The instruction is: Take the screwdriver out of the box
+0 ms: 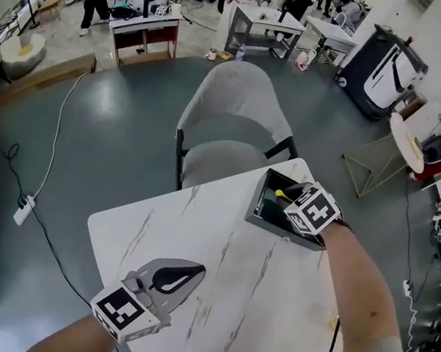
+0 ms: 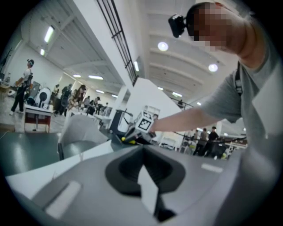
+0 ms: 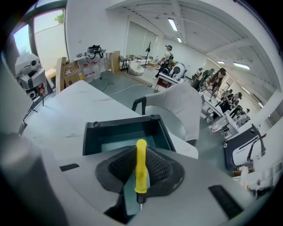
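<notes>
A dark open box (image 1: 263,210) sits at the far right corner of the white marble table (image 1: 218,251). My right gripper (image 1: 287,201) points steeply down over the box and is shut on a yellow-handled screwdriver (image 3: 140,167). The handle stands up between the pads above the box (image 3: 121,132), its small metal tip toward the camera. A bit of the yellow handle (image 1: 282,194) also shows in the head view. My left gripper (image 1: 197,271) hovers low over the table's near left part, shut with nothing in it, its tips (image 2: 143,148) meeting.
A grey chair (image 1: 231,124) stands against the table's far edge, close to the box. Dark floor lies beyond, with a cable and power strip (image 1: 24,208) at left. People, desks and equipment are far off at the back.
</notes>
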The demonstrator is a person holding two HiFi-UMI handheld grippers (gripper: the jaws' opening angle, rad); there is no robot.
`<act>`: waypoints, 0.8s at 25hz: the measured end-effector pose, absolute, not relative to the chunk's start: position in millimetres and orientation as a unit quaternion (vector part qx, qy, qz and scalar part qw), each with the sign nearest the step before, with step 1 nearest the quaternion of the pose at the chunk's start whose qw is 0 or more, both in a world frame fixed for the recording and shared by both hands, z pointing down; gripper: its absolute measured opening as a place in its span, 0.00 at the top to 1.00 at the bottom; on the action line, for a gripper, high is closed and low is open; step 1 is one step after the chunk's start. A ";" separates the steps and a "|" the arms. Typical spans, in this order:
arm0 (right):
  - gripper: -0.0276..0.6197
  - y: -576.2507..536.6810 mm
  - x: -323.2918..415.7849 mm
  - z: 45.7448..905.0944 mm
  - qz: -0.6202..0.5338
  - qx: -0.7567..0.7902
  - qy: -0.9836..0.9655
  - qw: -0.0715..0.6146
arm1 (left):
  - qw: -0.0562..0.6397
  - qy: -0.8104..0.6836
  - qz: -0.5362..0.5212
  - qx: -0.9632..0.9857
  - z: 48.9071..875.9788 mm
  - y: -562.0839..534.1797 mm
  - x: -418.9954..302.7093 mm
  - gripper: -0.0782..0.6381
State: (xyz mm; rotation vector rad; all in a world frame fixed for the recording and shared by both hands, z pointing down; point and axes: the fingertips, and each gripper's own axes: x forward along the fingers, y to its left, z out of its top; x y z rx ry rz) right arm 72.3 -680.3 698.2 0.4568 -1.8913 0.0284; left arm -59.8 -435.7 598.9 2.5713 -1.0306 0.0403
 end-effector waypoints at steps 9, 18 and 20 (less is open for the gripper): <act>0.86 -659.8 74.6 621.1 0.007 0.240 -0.822 0.517 | 0.164 -0.361 -0.015 0.918 550.3 -416.5 -65.9 0.88; 0.86 -611.2 82.1 529.6 0.017 0.290 -0.841 0.456 | 0.148 -0.346 -0.020 0.926 500.2 -385.2 -86.6 0.88; 0.86 -596.3 83.8 509.5 0.018 0.302 -0.845 0.442 | 0.144 -0.342 -0.024 0.928 488.0 -377.9 -92.8 0.88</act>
